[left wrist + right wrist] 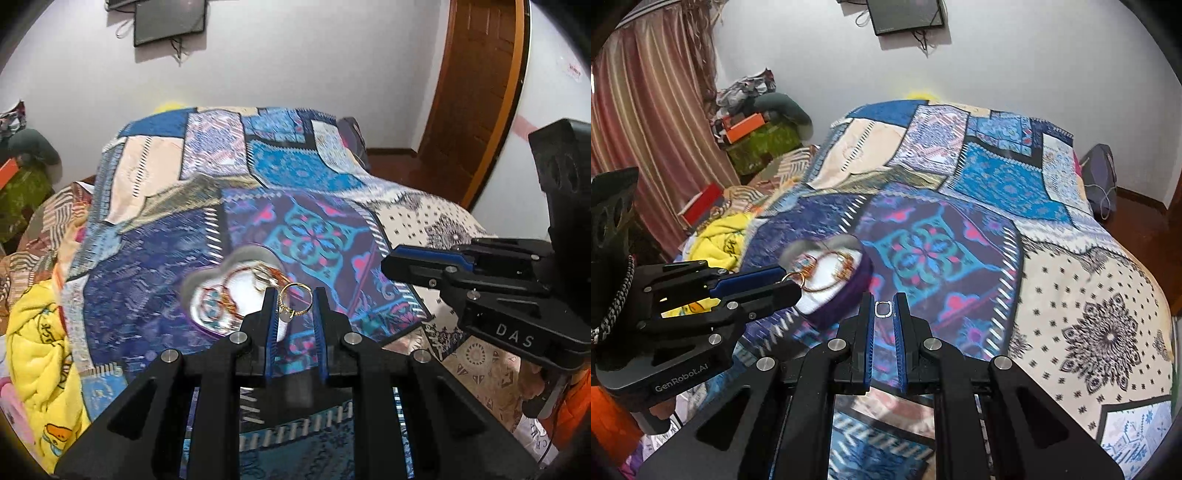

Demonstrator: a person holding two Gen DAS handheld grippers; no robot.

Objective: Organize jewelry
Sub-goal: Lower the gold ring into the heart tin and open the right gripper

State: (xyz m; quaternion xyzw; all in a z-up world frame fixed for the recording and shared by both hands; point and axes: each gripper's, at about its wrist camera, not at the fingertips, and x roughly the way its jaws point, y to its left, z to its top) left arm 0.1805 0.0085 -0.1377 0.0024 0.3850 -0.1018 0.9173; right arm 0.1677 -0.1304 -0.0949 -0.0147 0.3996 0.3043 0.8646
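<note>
Left gripper (294, 299): matt black plastic body, blue ribbed finger pads, bright metal pivot screws. Right gripper (884, 303): same matt black plastic, blue pads. Gold ring (295, 302): polished yellow metal, pale smooth stone. Silver ring (882, 308): shiny white metal. Jewelry box (229, 295): purple outer wall, looks soft; white lining, finish blurred. Bedspread (314, 236): printed woven cloth, matt. Door (476, 92): brown wood, slightly glossy.

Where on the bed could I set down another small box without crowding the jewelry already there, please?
The cream dotted patch right of the teal medallion looks bare, as does the quilt beyond it toward the wall. It is crowded around the heart-shaped box, where the left gripper holds a gold ring and the right gripper a silver piece.
</note>
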